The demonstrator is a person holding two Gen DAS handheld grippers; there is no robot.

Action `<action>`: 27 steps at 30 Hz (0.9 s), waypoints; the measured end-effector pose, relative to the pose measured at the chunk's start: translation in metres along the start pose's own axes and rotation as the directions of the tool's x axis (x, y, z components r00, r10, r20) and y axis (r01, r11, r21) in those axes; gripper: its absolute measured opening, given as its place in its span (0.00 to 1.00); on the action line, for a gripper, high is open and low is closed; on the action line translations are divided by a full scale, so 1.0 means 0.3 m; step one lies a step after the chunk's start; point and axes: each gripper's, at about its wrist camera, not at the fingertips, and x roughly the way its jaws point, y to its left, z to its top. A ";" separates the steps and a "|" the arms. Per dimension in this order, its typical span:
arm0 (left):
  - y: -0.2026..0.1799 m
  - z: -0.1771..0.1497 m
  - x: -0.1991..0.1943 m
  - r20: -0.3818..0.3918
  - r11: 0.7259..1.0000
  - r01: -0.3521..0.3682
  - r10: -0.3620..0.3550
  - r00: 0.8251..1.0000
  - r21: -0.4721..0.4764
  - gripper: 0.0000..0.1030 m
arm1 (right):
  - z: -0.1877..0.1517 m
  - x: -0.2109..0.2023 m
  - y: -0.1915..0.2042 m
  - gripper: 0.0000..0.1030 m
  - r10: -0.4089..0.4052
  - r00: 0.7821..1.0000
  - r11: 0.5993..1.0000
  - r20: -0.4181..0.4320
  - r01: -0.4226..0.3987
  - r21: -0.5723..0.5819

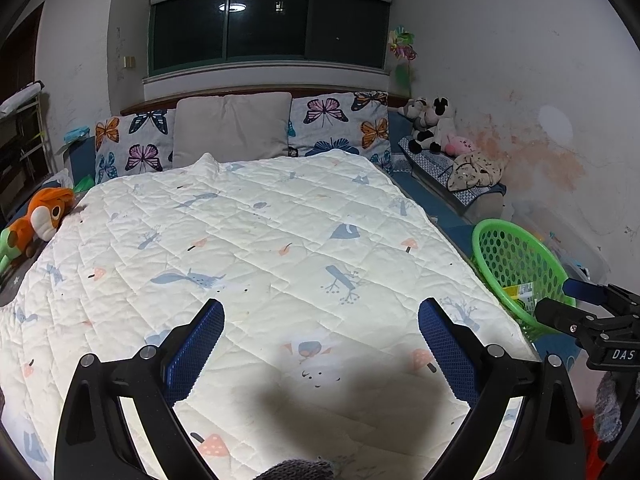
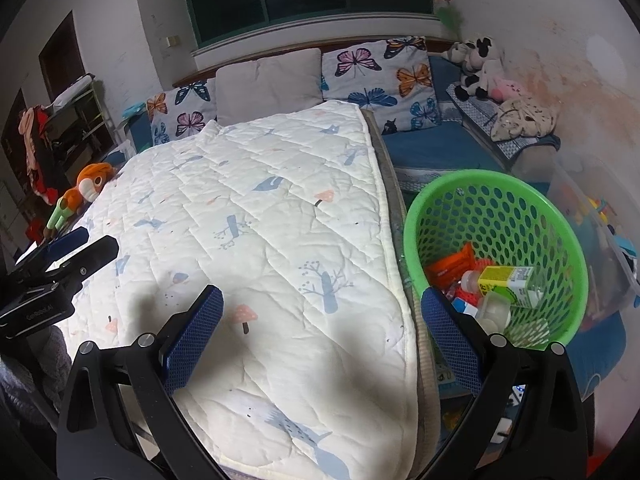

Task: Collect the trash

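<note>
The quilted bed (image 1: 260,240) is lying under my spread, empty left fingers (image 1: 208,344) and right fingers (image 2: 204,328); the green basket (image 2: 560,216) is partly hiding its trash (image 2: 506,284).

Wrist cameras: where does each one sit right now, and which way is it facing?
Left wrist: above the bed's foot, facing the pillows across the quilt; own open left tongs show, right tongs at the edge.
Right wrist: over the quilt's right edge, facing the green basket of trash; open right tongs, left tongs.
Shared: quilt, basket, orange plush.
</note>
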 end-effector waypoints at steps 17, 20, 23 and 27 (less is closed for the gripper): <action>0.003 -0.002 0.002 0.000 1.000 -0.002 0.002 1.000 0.000 0.92 | 0.008 0.002 0.010 0.96 0.004 1.000 1.000 -0.002 -0.004 -0.010; 0.005 -0.002 0.002 0.000 1.000 -0.002 0.002 1.000 0.000 0.92 | 0.007 0.004 0.010 0.96 0.006 1.000 1.000 -0.004 -0.006 -0.010; 0.007 -0.004 0.003 0.000 1.000 -0.002 0.002 1.000 -0.001 0.92 | 0.007 0.007 0.012 0.96 0.008 1.000 1.000 -0.005 -0.008 -0.009; 0.007 -0.004 0.003 -0.001 1.000 -0.004 0.004 1.000 0.000 0.92 | 0.004 0.009 0.014 0.96 0.008 1.000 1.000 -0.005 -0.008 -0.010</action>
